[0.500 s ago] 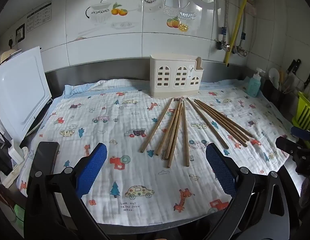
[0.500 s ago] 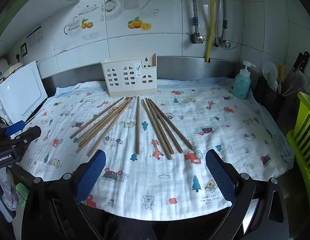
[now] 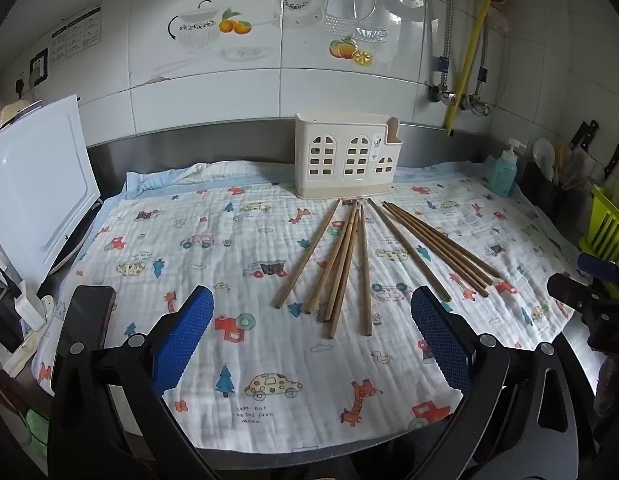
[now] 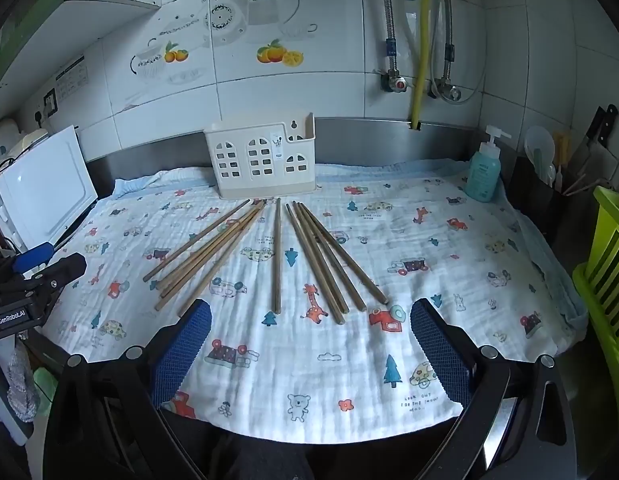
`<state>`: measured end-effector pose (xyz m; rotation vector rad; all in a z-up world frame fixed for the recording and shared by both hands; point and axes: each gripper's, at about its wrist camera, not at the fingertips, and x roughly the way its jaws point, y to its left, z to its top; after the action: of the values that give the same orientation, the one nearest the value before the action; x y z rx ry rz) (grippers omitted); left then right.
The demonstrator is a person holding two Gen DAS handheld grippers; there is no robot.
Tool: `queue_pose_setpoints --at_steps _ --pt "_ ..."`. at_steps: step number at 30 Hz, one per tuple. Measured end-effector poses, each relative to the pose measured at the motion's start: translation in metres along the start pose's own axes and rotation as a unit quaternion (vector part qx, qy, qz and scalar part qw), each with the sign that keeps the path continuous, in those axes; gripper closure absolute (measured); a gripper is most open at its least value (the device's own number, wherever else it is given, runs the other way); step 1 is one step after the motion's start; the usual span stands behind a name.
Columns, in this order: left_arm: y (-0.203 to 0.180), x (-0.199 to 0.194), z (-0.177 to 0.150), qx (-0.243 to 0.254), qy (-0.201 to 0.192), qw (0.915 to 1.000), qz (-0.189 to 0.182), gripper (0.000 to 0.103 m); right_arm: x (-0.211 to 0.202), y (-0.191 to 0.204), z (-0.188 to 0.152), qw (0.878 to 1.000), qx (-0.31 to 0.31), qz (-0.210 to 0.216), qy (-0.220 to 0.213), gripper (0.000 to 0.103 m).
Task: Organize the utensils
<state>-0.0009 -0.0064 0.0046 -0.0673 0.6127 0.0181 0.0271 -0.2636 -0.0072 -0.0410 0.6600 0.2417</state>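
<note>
Nothing has shifted since half a second ago: left claw (image 3: 311, 340) and right claw (image 4: 310, 342) both hang apart and empty, chopsticks (image 3: 349, 264) fanned on the table cloth (image 3: 189, 240) before the holder (image 3: 345, 160), sorting unstarted.

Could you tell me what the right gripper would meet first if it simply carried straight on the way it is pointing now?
Probably the printed cloth just short of the chopsticks. The right gripper is open, tilted downward, with nothing between its fingers. Depth is hard to judge, so it might reach their near ends first.
</note>
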Motion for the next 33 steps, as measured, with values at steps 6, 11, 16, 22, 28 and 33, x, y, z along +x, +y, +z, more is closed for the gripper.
queue_pose_setpoints --at_steps 6,11,16,22,28,33 --pt "0.0004 0.0004 -0.001 0.001 0.001 1.0 -0.001 0.005 0.0004 0.0005 -0.0009 1.0 -0.004 0.001 0.0 0.006" --pt "-0.0002 0.0007 0.0006 0.005 0.001 1.0 -0.004 0.005 0.0008 0.0006 -0.0014 1.0 -0.004 0.002 -0.001 0.006" --pt "-0.0012 0.0033 0.0008 0.008 0.007 0.9999 -0.008 0.005 0.0026 0.0014 -0.0016 1.0 -0.005 0.002 0.0 0.006" --pt "-0.0002 0.004 0.0009 0.008 0.006 0.9999 -0.011 0.005 0.0043 0.001 -0.0016 1.0 -0.005 0.005 0.001 0.006" --pt "-0.0012 0.0038 0.0007 0.009 0.005 0.9999 -0.01 0.005 0.0067 0.0014 -0.0019 1.0 -0.006 0.006 0.002 0.006" --pt "-0.0007 0.0035 0.0013 0.009 0.003 0.9999 -0.007 0.005 0.0066 0.0017 -0.002 1.0 -0.005 0.006 0.001 0.006"
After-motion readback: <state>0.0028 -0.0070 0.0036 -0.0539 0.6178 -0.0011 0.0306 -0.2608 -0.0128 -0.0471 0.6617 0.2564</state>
